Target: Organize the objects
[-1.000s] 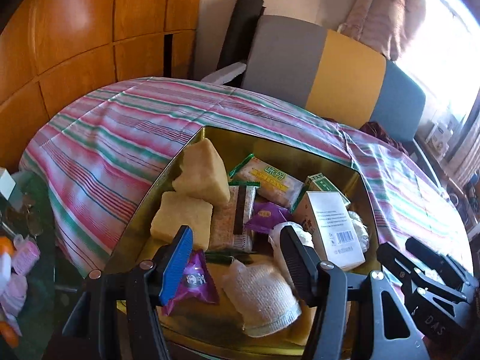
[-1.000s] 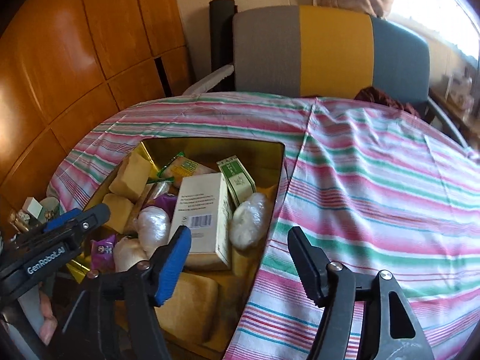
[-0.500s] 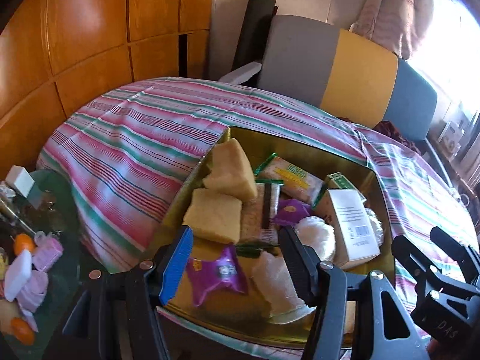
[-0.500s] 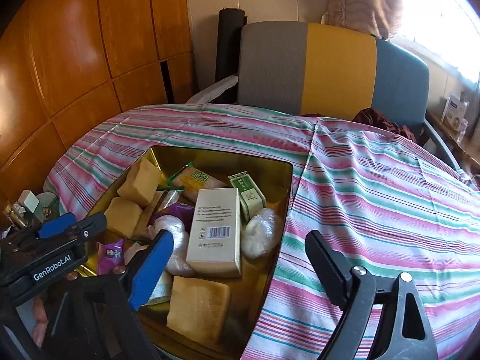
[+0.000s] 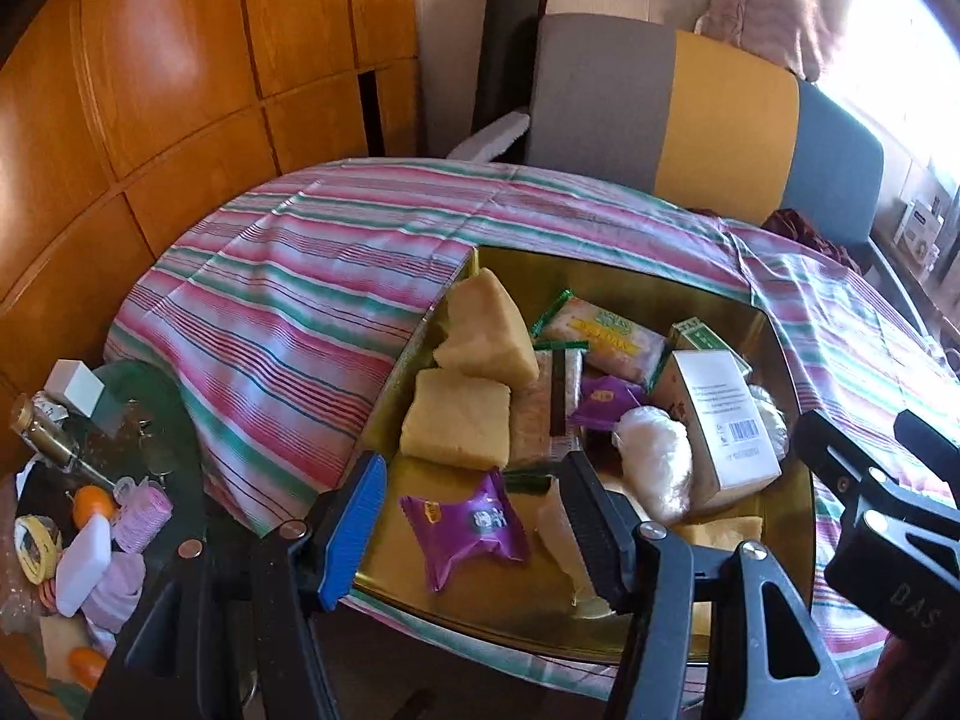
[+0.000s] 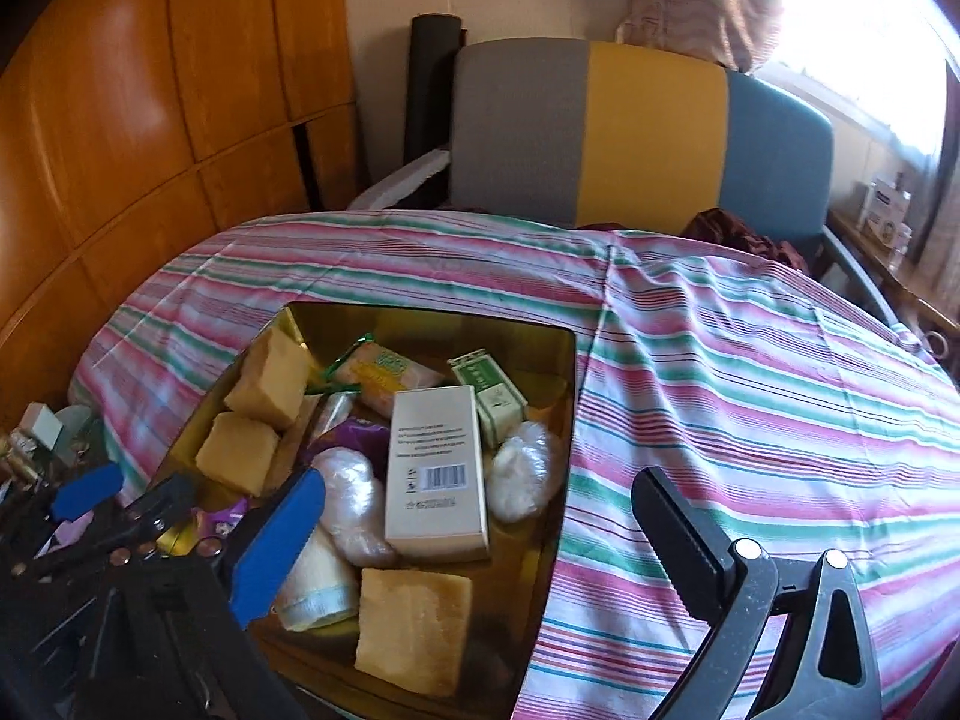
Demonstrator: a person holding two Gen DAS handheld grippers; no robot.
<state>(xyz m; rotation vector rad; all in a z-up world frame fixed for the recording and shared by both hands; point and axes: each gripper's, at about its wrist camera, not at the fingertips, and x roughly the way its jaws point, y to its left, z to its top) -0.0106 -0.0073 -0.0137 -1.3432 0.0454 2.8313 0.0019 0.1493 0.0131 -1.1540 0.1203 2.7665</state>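
One gold tray point(image 6: 564, 372) holds three yellow sponge blocks point(image 6: 414, 630), two purple packets point(image 5: 468, 522), two white wrapped bundles point(image 6: 522, 468), one white box point(image 6: 435, 474), one green box point(image 6: 489, 396).

Gold tray point(image 5: 612, 276) on striped cloth, crowded with sponges, packets, white box point(image 6: 435, 468).

White box point(image 6: 433, 468) print too small to read; side-table clutter point(image 5: 84, 516) cut off (left edge).

The left hand-held gripper point(image 5: 474, 516) has its jaws spread apart and grips nothing. The right hand-held gripper point(image 6: 480, 546) is spread wider and grips nothing either. They sit side by side, level, both pointing forward and slightly down.
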